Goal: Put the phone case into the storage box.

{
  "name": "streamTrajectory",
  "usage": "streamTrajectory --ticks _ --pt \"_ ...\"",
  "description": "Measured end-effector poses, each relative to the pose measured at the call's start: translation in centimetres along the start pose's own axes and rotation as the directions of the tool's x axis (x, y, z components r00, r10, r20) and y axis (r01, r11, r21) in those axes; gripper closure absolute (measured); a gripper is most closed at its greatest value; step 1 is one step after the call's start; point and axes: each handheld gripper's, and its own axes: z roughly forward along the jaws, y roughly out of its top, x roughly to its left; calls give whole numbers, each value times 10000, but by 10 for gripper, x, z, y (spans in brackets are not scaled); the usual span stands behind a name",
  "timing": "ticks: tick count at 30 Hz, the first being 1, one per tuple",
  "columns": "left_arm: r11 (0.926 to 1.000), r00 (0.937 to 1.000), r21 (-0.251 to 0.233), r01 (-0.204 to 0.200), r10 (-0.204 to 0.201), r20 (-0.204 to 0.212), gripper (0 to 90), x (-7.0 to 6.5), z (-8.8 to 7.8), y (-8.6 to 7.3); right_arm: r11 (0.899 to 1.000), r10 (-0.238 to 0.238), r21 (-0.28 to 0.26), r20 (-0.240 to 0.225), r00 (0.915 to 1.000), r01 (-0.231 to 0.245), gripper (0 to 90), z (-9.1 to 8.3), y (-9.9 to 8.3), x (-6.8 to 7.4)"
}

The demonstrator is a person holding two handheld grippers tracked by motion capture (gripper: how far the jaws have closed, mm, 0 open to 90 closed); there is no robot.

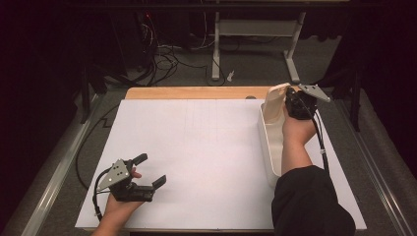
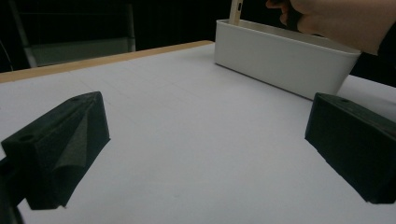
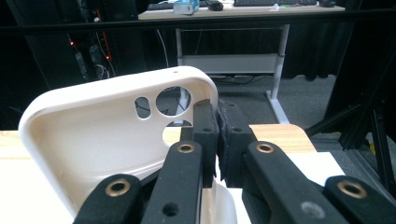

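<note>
Two right gripper (image 3: pixel 217 140) jaws tight on cream phone case (image 3: pixel 102 126) edge.

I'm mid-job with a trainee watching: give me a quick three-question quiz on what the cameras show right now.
1. True or false: the left gripper holds something between its fingers.
2. What is the right gripper shut on? A) a cream phone case B) a cable C) nothing
3. Where does the white bin stand: at the left or the right side of the white sheet in the high view?

Key
1. False: its fingers stand wide apart over the bare sheet.
2. A: the fingers clamp the edge of the phone case, which is held upright above the bin's far end.
3. At the right side, under the person's right forearm.
</note>
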Motion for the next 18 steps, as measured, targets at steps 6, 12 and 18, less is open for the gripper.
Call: streamTrajectory --ticks 6,12,18 --pt "10000 10000 -9 -3 3 18 8 0 0 0 9997 171 173 205 9996 -175 880 0 -3 -1" --pt "10000 10000 -20 -12 13 39 8 0 0 0 9993 72 366 474 9988 -89 880 2 -5 2" --pt "10000 10000 -42 -9 9 47 8 0 -1 1 9988 42 484 444 9990 -63 879 3 -6 1"
